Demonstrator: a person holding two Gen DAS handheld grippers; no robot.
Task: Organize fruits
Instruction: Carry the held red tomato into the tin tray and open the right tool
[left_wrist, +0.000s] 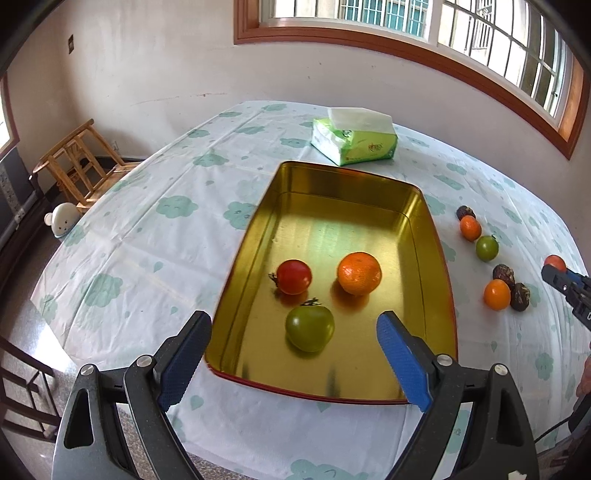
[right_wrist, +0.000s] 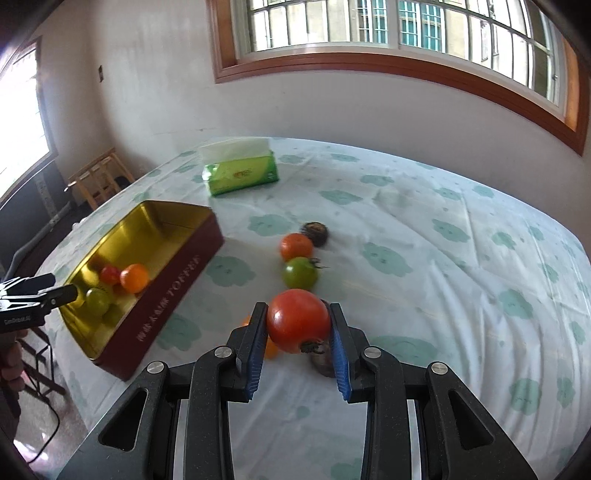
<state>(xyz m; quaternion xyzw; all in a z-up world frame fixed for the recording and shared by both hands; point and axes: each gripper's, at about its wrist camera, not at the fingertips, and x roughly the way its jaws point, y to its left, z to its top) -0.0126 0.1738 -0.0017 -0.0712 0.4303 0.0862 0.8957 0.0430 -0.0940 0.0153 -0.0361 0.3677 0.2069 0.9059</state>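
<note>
Right tongs (right_wrist: 298, 325) clamped on a red tomato (right_wrist: 298, 320), pads (right_wrist: 258, 334) pressing its two flanks, stalk end turned downward toward the camera; fruit is lifted clear of the tabletop (right_wrist: 424, 229), hanging over the row of loose fruit on the side away from the tin. Left tongs (left_wrist: 295, 332) stand wide and hold nothing, poised over the near end of the gold tin (left_wrist: 415, 229), a green tomato (left_wrist: 309, 324) lying on the tin floor between the spread pads but untouched by them; a smaller red tomato (left_wrist: 294, 276) and an orange (left_wrist: 359, 273) sit just beyond it. Tin lies toward the tabletop's left edge, tissue pack (right_wrist: 239, 169) near the far edge. Risks, as judged: grip falls on a smooth round skin, so a quick swing toward the tin could let the tomato roll out of the pads, and a harder squeeze could bruise or split it; directly under the held fruit lie an orange fruit (right_wrist: 271, 349) and a dark fruit (right_wrist: 323, 360), partly hidden, which a low pass could knock rolling toward the tabletop's near edge; left tongs occupy the near end of the tin, so the two could collide there unless one gives way; a release from height may bounce off the metal floor or strike the three fruits already in.
</note>
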